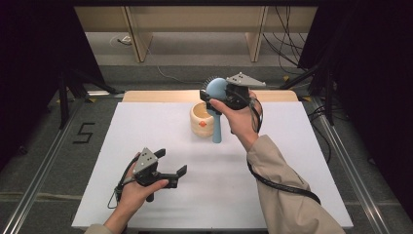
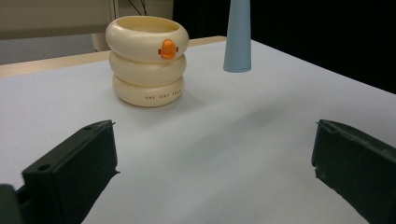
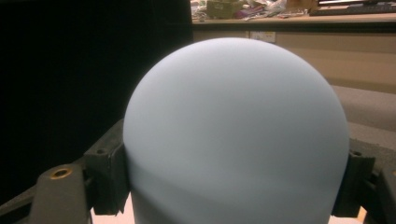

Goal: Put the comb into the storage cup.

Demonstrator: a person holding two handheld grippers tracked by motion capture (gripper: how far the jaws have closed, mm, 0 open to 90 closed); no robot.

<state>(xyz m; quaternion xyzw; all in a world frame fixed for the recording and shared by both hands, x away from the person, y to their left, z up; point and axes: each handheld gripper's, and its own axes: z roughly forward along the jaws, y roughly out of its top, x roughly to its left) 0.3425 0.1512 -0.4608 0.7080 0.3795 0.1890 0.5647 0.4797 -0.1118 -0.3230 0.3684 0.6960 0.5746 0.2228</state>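
The right gripper (image 1: pixel 214 97) is clamped on the rounded head of a pale blue plastic hairbrush (image 1: pixel 216 105), holding it upright in the air with its tapered handle pointing down, just beside a cream, ring-stacked holder with an orange duck bill (image 1: pixel 201 121). The left gripper (image 1: pixel 171 163), jaws wide apart and holding nothing, sits on the white table (image 1: pixel 272 161) well in front of that holder.
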